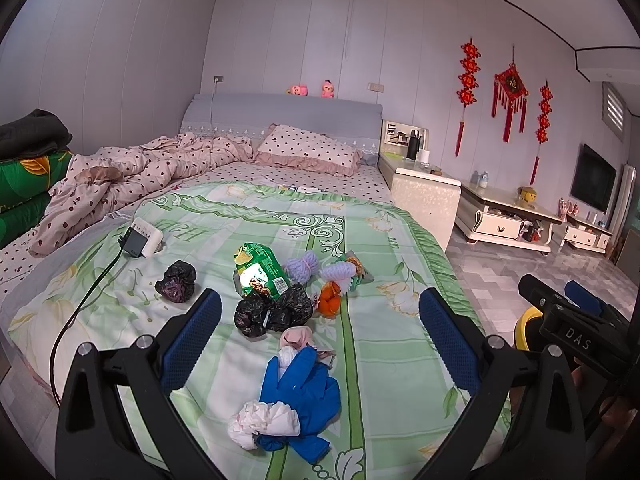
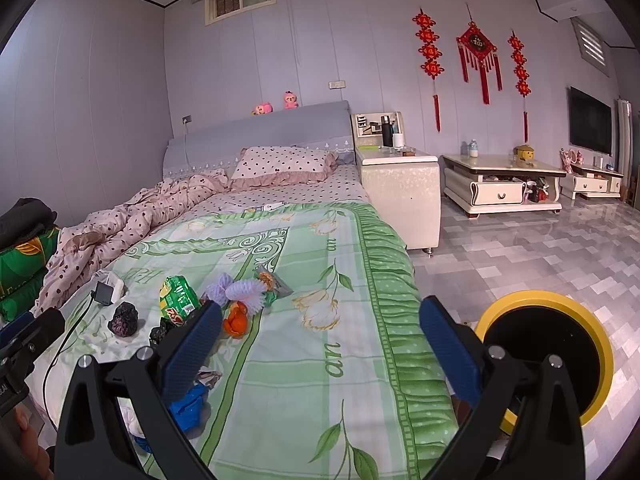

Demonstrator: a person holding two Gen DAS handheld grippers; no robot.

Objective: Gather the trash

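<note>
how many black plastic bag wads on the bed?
2. One black bag wad sits alone toward the charger; a larger black bag clump lies just below the green snack wrapper. That clump may be several bags bunched together; can't tell.

Soft, even, bluish indoor light; sharp focus, strong fisheye bending and dark vignetted corners.

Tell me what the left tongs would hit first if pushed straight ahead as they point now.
Most likely the blue glove with the crumpled white tissue, lying between the open left tongs on the green bedspread. Depth is unclear, so they might pass over toward the black bags.
</note>
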